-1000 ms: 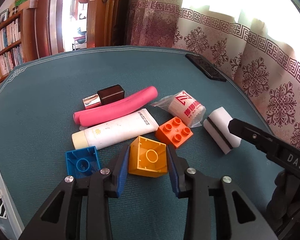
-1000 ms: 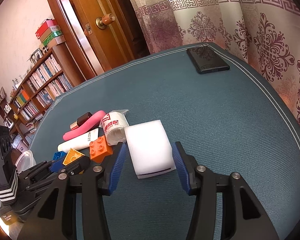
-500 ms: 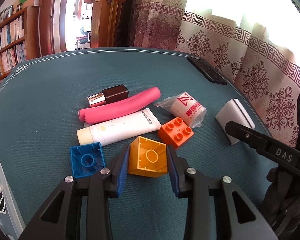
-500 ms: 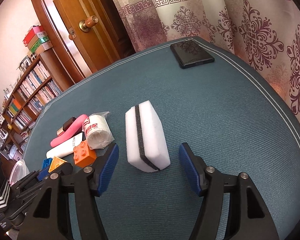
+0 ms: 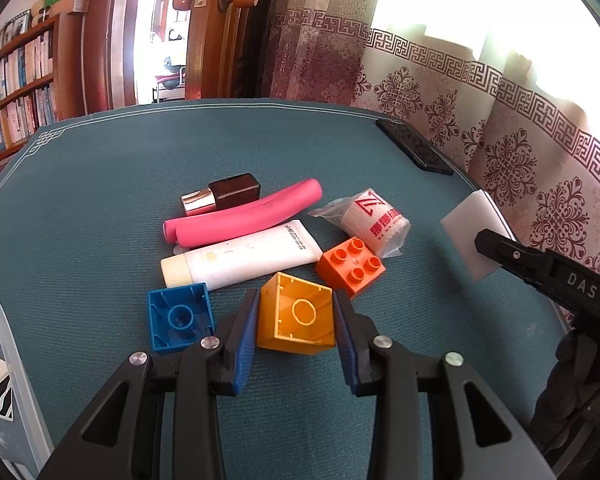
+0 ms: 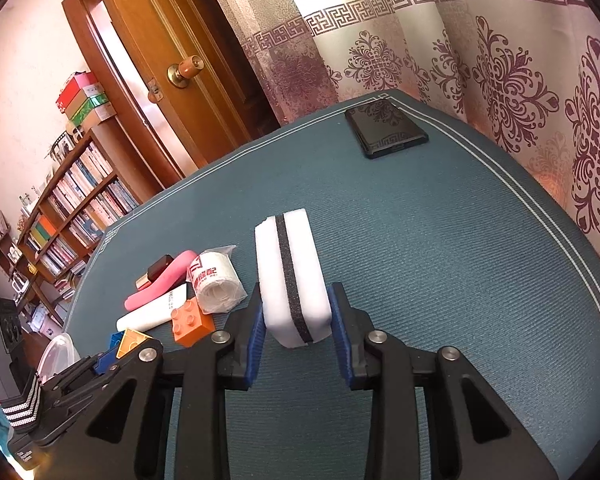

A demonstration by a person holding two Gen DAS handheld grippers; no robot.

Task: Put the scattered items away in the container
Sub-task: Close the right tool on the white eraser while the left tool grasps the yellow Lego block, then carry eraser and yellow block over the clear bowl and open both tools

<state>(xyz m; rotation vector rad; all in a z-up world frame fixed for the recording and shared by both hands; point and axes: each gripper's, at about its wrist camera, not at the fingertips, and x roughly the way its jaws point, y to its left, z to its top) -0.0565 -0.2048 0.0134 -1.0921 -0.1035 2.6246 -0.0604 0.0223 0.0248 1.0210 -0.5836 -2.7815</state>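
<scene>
Both grippers grip: right gripper (image 6: 296, 334) holds sponge (image 6: 294, 276) lengthwise, pointing forward.

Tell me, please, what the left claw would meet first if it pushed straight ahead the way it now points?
The left claw is shut on the yellow brick; straight ahead, that brick would probably meet the white tube first, though depth is unclear.

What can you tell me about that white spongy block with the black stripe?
The white sponge block looks soft and foamy, with a dark, rough-looking stripe running lengthwise down its middle. The right gripper squeezes its near end between blue pads. It points away from the camera over the teal tablecloth, apart from the other items.
</scene>
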